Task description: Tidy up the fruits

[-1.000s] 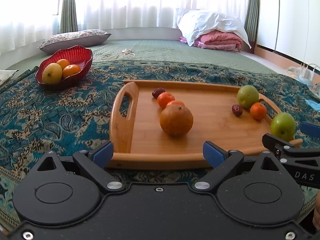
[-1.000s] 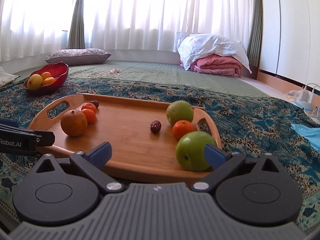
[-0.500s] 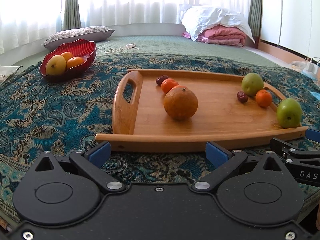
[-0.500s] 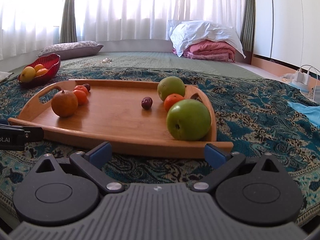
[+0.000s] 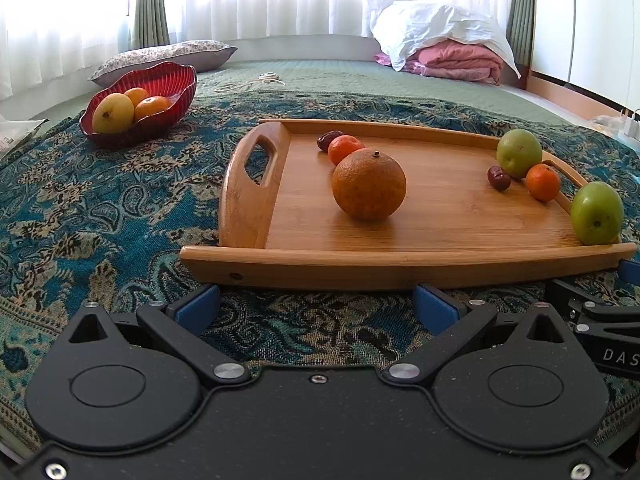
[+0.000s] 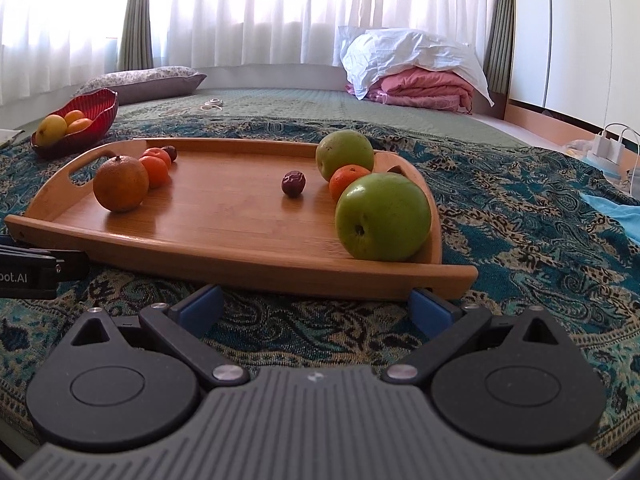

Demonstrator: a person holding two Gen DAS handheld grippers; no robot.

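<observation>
Wooden tray (image 5: 400, 240) lying on the patterned teal cloth (image 5: 100, 216) that covers the bed, its near rim just ahead of both tools; on the tray's left part, a large orange (image 5: 369, 185) with a small mandarin (image 5: 345, 148) and a dark red date (image 5: 329, 140) close behind it, a second mandarin (image 6: 154, 170) visible between them in the right wrist view; on the tray's right part, a near green apple (image 6: 382, 216) resting in the near right corner against the rim, a small orange mandarin (image 6: 347, 178) just behind it, a far green apple (image 6: 345, 154) beside the right handle, and a second dark date (image 6: 294, 183) lying alone toward the middle; red scalloped bowl (image 5: 144, 100) well apart from the tray, at the far left on the cloth, holding a yellow fruit (image 5: 113, 113) and two oranges (image 5: 153, 106); left tool (image 5: 316, 306) released, its blue-padded fingers spread wide over the cloth and grasping nothing, pointing at the tray's near rim; right tool (image 6: 316, 306) likewise released and holding nothing, its right pad (image 6: 430, 306) close under the tray's near right corner; each tool partly visible at the edge of the other's view; in the background, a floral pillow (image 5: 168, 54), folded pink bedding (image 5: 456, 62) under a white pillow, and white curtains (image 6: 260, 12) across the bright window
</observation>
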